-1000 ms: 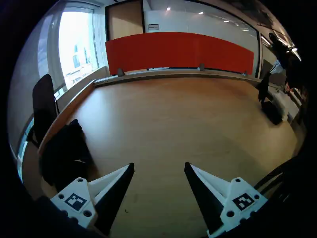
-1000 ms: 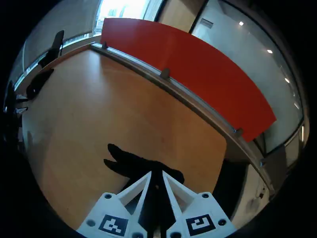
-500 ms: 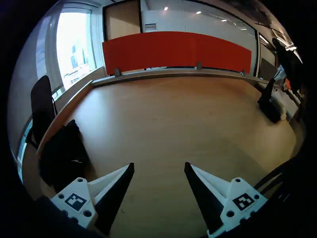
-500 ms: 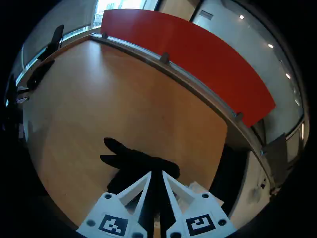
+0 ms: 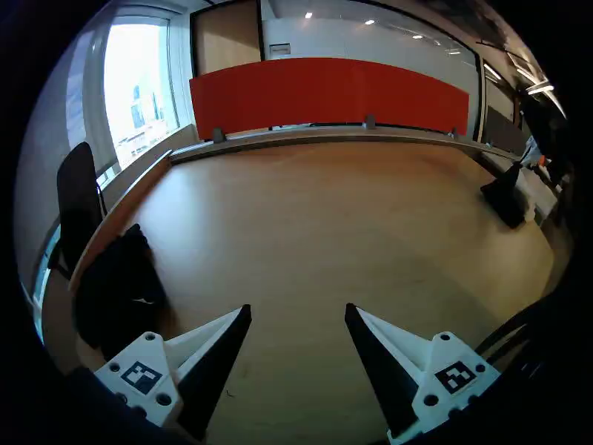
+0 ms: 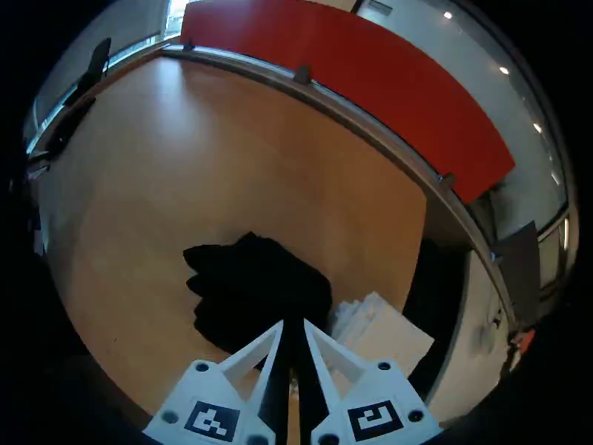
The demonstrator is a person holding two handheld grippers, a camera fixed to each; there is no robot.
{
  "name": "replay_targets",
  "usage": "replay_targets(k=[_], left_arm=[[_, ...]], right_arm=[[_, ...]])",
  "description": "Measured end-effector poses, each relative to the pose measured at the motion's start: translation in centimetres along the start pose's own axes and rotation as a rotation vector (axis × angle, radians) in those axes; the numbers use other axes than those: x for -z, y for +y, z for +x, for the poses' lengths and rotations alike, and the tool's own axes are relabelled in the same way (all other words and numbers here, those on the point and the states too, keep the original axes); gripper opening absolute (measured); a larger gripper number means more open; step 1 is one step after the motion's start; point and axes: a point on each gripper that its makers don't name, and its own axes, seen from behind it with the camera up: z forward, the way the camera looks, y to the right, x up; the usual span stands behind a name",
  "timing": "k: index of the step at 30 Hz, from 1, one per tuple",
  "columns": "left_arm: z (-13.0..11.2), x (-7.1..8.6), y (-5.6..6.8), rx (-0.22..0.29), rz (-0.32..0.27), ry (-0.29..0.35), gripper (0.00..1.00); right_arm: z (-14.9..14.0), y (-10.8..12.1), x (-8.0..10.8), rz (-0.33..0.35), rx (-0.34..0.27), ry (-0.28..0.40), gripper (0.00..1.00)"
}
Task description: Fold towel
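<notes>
The black towel (image 6: 252, 285) hangs bunched from my right gripper (image 6: 293, 326), which is shut on its near part; the lower folds rest on the wooden table (image 6: 185, 163). In the left gripper view the same towel (image 5: 506, 196) is a small dark heap at the table's far right. My left gripper (image 5: 296, 308) is held open low over bare wood, with nothing between its fingers, far from the towel.
A white folded stack (image 6: 382, 334) lies just right of the towel near the table's edge. A dark bundle (image 5: 118, 285) sits at the table's left edge, with a black chair (image 5: 78, 193) behind it. A red partition (image 5: 326, 93) lines the far edge.
The right gripper has tipped downward with the towel, whose folds now spread wider on the table, and the white stack has come into view. The left gripper has hardly moved.
</notes>
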Motion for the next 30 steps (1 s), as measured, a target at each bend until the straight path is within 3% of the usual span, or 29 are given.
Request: replay_targets(k=[30], left_arm=[[-0.1,0.0,-0.5,-0.024,0.004,-0.015,0.94]], right_arm=[[-10.2,-1.8,-3.6,-0.006,-0.130,-0.167,0.04]])
